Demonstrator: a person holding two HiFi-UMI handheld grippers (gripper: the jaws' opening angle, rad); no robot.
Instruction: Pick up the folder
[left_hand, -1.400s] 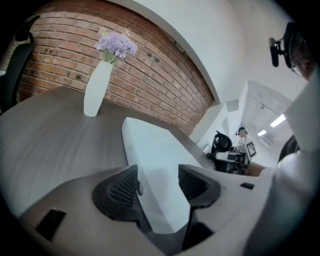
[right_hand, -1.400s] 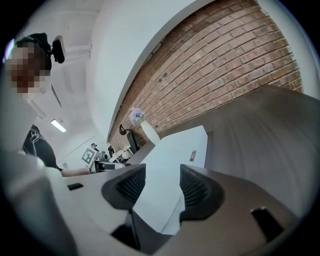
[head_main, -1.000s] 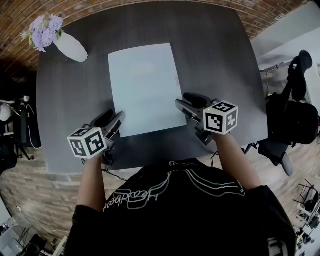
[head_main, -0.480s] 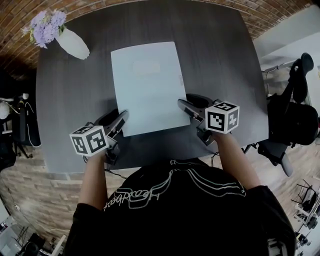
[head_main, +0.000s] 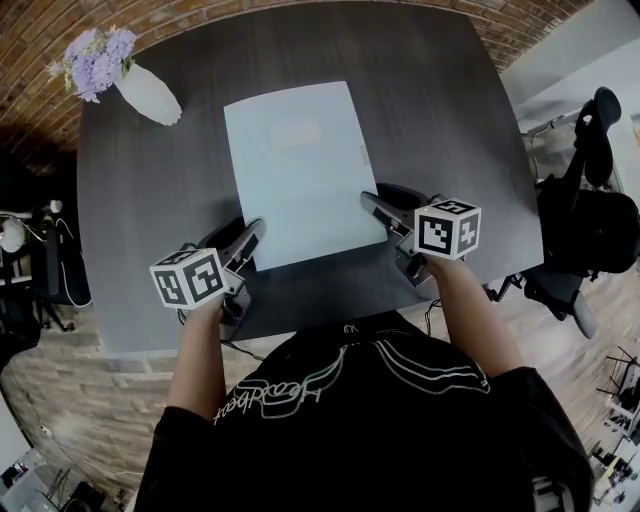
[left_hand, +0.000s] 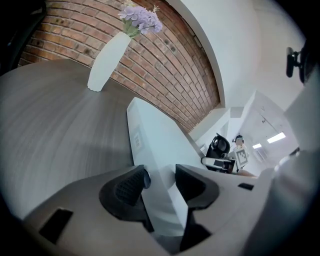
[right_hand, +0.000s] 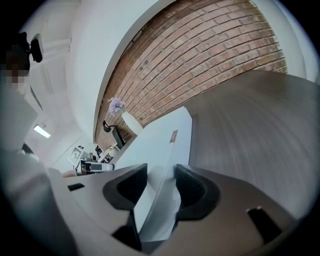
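**Shallow corner grips may slip**

Jaws just closed narrow, the left gripper (left_hand: 160, 182) and right gripper (right_hand: 161, 186) each pinch a near corner of the folder (head_main: 298, 170) lying on the table (head_main: 450, 120). Such small bites could slip, or the folder could sag on lifting.

Dark grey table (head_main: 150, 220), red brick wall (left_hand: 165, 70) beyond, black office chair (head_main: 590, 220) at right.

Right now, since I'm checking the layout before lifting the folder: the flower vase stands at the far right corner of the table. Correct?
No. The head view shows the flower vase at the far left corner of the table, not the far right.
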